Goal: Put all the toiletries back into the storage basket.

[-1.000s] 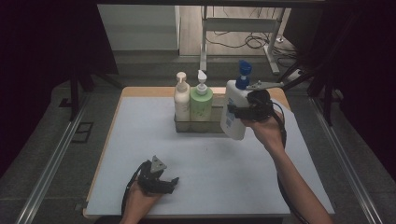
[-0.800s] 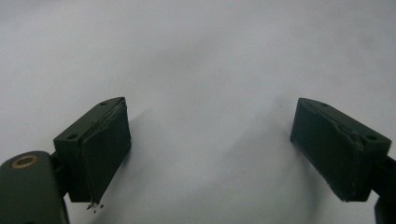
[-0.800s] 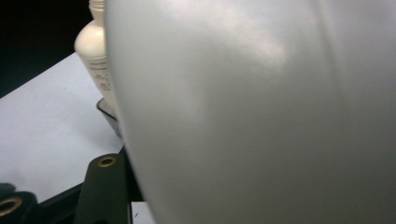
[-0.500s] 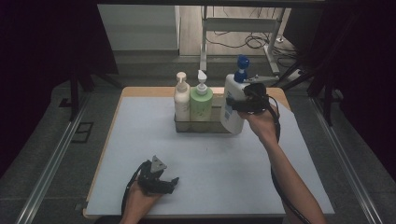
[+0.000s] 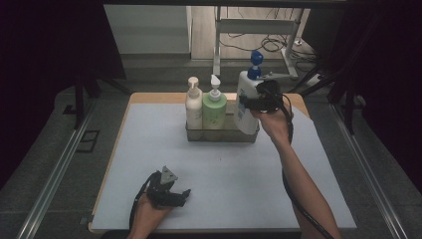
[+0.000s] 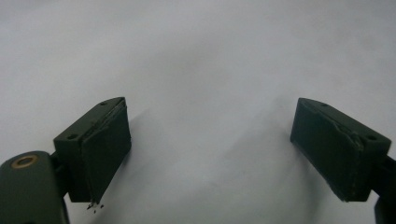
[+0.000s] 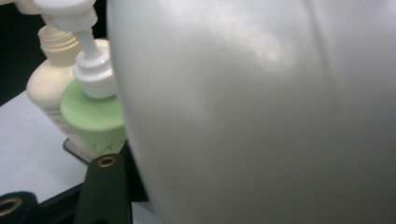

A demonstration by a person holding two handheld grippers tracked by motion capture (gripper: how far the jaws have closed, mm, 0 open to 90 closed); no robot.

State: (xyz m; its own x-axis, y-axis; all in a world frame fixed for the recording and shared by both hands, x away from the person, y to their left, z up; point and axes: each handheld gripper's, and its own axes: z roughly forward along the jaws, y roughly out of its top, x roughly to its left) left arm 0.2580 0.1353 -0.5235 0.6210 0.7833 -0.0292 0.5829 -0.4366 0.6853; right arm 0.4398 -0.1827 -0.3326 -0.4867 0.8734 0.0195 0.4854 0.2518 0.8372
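A white bottle [image 5: 246, 102] with a blue pump top is held over the right end of a clear tray [image 5: 222, 134], with my right gripper [image 5: 260, 103] shut on its body. Its pale wall [image 7: 261, 112] looms close in the right gripper view. In the tray stand a cream pump bottle [image 5: 193, 107] and a green pump bottle [image 5: 214, 109], also seen as the cream bottle [image 7: 44, 88] and green bottle [image 7: 95, 121]. My left gripper [image 5: 176, 195] rests low near the table's front edge, its jaws wide apart over bare white surface [image 6: 210, 93].
The white table mat [image 5: 219, 174] spreads between tray and front edge. Beyond the table's far edge are a metal stand [image 5: 219, 35] and floor cables [image 5: 273, 45]. Rails run along both sides.
The right gripper has carried the white bottle up and toward the tray's right end. The left gripper has stayed put.
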